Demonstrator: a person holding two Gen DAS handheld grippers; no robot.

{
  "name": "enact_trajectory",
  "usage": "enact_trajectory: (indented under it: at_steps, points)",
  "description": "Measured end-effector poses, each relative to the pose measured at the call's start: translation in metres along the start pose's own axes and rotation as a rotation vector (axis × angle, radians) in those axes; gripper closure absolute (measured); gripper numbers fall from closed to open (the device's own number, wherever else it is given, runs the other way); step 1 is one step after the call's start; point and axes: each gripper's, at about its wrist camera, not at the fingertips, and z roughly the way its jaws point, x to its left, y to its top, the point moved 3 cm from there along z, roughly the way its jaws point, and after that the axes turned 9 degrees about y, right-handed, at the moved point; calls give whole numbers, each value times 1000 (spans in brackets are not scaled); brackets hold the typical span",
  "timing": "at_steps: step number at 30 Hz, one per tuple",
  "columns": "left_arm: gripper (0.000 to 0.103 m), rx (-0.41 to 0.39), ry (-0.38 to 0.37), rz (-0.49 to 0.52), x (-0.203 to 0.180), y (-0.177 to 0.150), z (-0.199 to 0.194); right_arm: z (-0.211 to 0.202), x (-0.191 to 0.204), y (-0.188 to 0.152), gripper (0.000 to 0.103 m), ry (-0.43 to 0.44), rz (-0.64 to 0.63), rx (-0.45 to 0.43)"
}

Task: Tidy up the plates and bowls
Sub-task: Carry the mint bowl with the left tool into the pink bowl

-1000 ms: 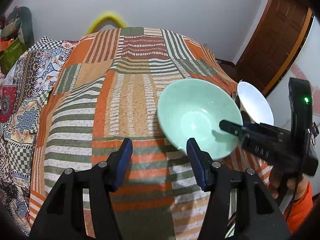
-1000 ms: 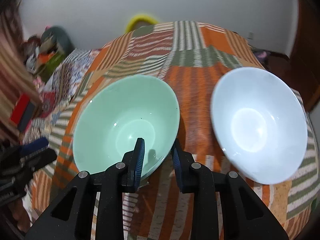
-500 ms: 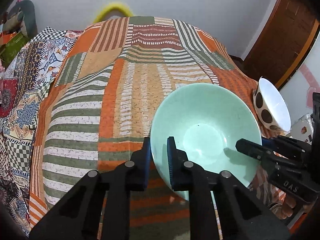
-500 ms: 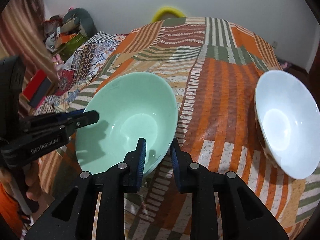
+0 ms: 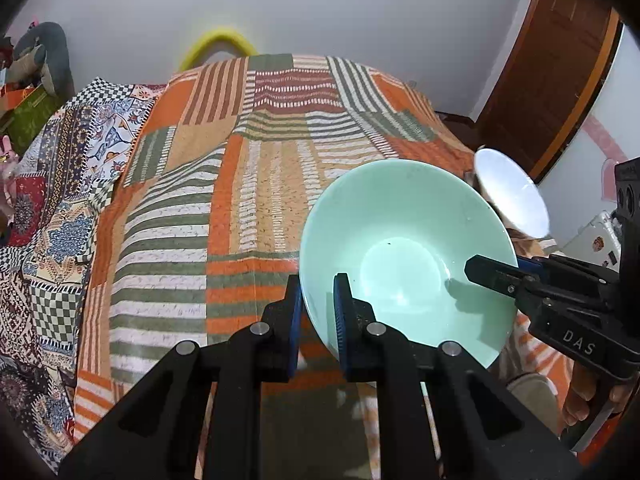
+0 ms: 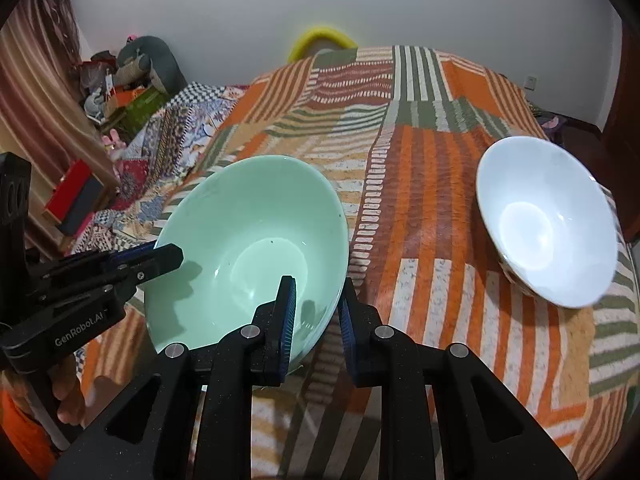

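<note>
Nearest the left wrist camera, the left gripper (image 5: 317, 312) is pinched onto the rim of the mint-green glazed ceramic bowl (image 5: 408, 256) at about 8 o'clock on its circle, one blue pad inside the wall and one outside. A second ago these jaws stood spread on either side of bare cloth short of the bowl; they have since closed on the rim, so the bowl is now gripped from both sides. The right gripper (image 6: 316, 320) is likewise clamped on the bowl's near rim, at about 5 o'clock in its own view, as it already was a second ago. With two holds in place, I judge the bowl ready to be lifted and carried, most likely towards the second bowl for stacking.

The green bowl sits tilted over the striped orange, green and cream patchwork blanket (image 6: 420, 184). Whether its base rests on the cloth or is off it, I cannot tell.

Further off, at 2 o'clock from the green bowl in the right wrist view, a white glossy ceramic bowl (image 6: 544, 220) rests on the blanket, well apart and untouched.

Count: two bowls, no plates in sight, two grippers
</note>
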Motion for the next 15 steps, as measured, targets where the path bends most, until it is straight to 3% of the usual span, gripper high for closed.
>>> enact_trajectory:
  at_steps: [15]
  points:
    - [89, -105, 2, 18, -1, -24, -107, -68, 50, -16, 84, 12, -47, -120]
